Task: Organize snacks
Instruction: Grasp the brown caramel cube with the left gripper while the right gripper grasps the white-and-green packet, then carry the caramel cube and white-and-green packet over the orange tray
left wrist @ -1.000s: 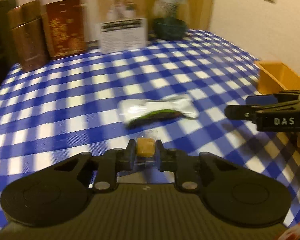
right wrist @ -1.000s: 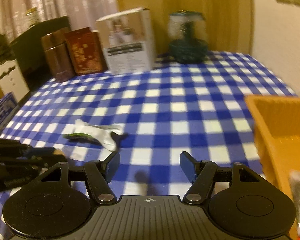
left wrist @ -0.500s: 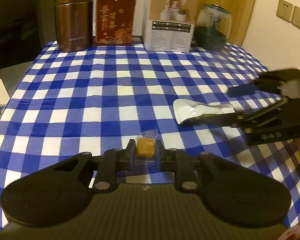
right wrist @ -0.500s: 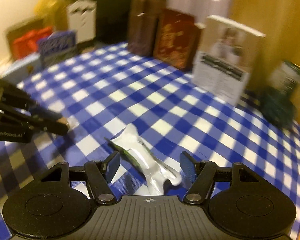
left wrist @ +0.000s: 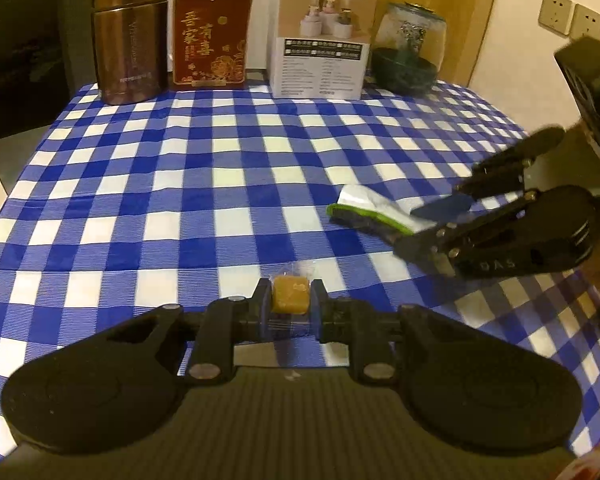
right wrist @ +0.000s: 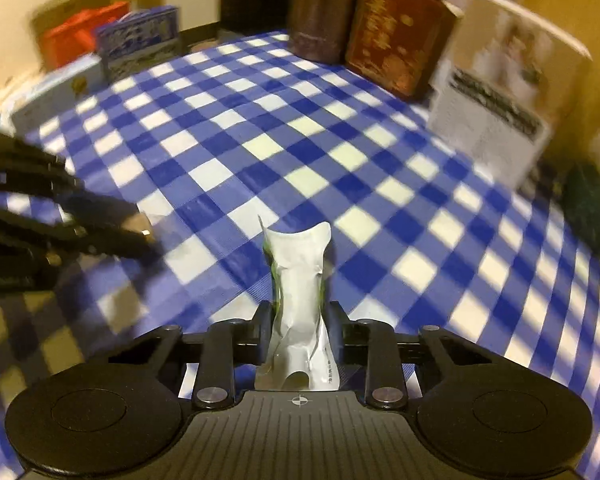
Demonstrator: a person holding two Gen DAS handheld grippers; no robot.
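My left gripper (left wrist: 290,300) is shut on a small amber candy in a clear wrapper (left wrist: 290,295), held over the blue-and-white checked tablecloth (left wrist: 180,184). My right gripper (right wrist: 299,318) is shut on a white and green snack packet (right wrist: 298,280), which sticks out forward between its fingers. In the left wrist view the right gripper (left wrist: 432,224) comes in from the right and holds that packet (left wrist: 370,208) by its near end. The left gripper also shows at the left of the right wrist view (right wrist: 140,232).
At the table's far edge stand a brown metal canister (left wrist: 130,36), a dark red tea pouch (left wrist: 212,32), a white box (left wrist: 322,40) and a glass jar (left wrist: 410,54). Boxes (right wrist: 136,44) lie off the table's left side in the right wrist view.
My right gripper swung left to the white and green packet and closed on it. My left gripper turned left, still holding the candy. The orange bin has left both views.
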